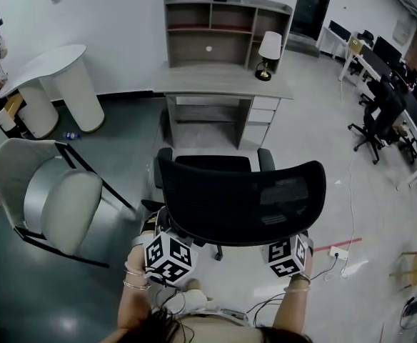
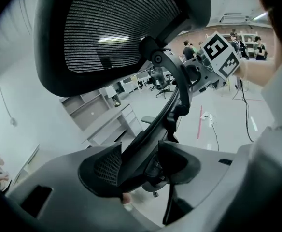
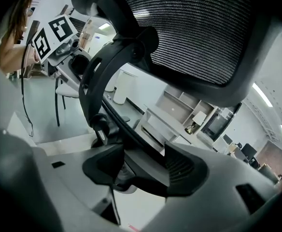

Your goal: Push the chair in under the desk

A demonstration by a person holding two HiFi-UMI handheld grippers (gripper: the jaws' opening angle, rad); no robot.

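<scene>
I have the left gripper (image 2: 140, 164) and right gripper (image 3: 142, 164) each clamped on the office chair (image 1: 240, 195) behind its backrest, level with each other, and the desk (image 1: 215, 81) lies straight ahead beyond the seat, so the push runs dead forward.

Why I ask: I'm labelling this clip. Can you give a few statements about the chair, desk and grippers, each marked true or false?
The left gripper and right gripper both grip the chair. True.
The chair is already under the desk. False: it stands apart, in front of the desk.
A lamp stands on the desk. True, at its right end.
A white chair stands right of the black one. False: the white chair is on its left.
</scene>
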